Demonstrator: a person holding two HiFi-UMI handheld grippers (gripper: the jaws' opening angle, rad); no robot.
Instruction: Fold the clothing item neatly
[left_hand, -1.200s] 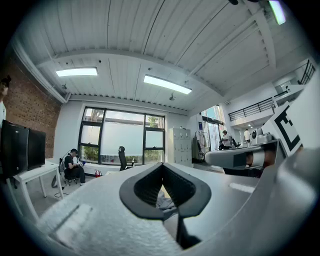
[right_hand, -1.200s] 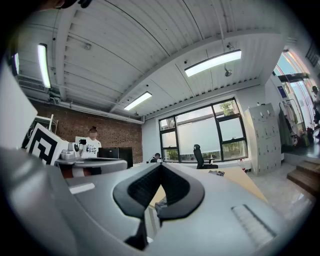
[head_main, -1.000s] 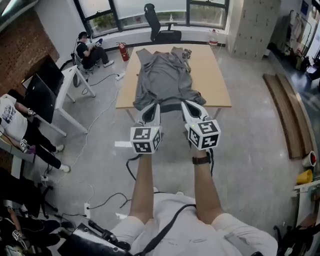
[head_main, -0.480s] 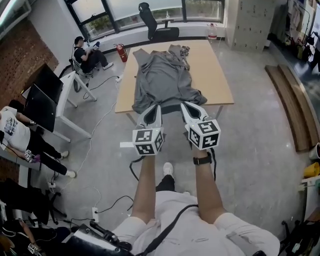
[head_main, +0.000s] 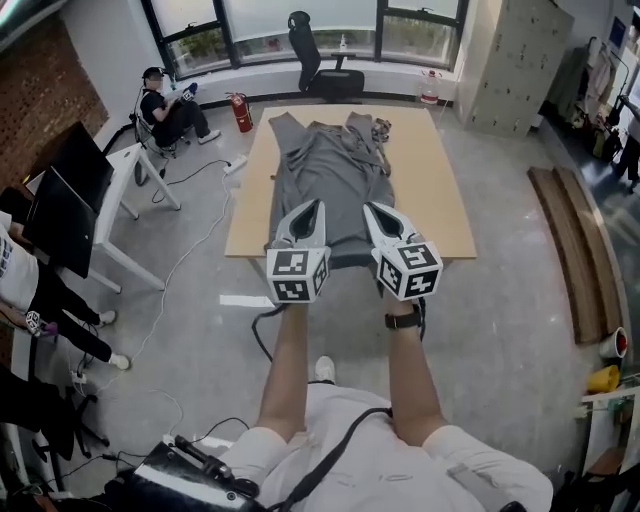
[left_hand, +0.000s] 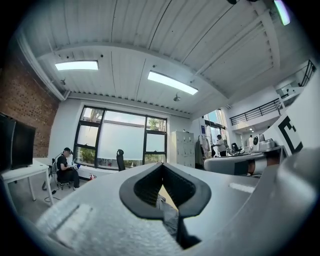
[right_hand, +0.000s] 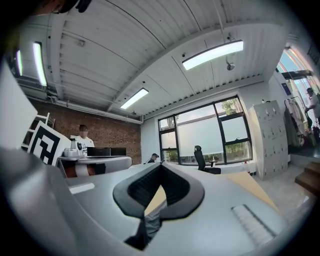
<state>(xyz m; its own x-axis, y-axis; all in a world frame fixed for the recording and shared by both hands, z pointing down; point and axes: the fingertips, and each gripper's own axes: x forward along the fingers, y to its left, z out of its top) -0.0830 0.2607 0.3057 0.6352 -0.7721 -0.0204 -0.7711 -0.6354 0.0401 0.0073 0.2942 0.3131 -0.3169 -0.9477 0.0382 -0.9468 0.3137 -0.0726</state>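
The left gripper (head_main: 310, 208) has its jaws pinched together on the near hem of the grey garment (head_main: 330, 160), which lies spread on the wooden table (head_main: 440, 190) ahead of them. The right gripper (head_main: 374, 210) clamps the same hem alongside. The cloth looks light and limp, likely to sag, so the hem corners seem the best hold. Only the gripper views show fabric caught behind the jaw tips; the head view shows the whole spread.
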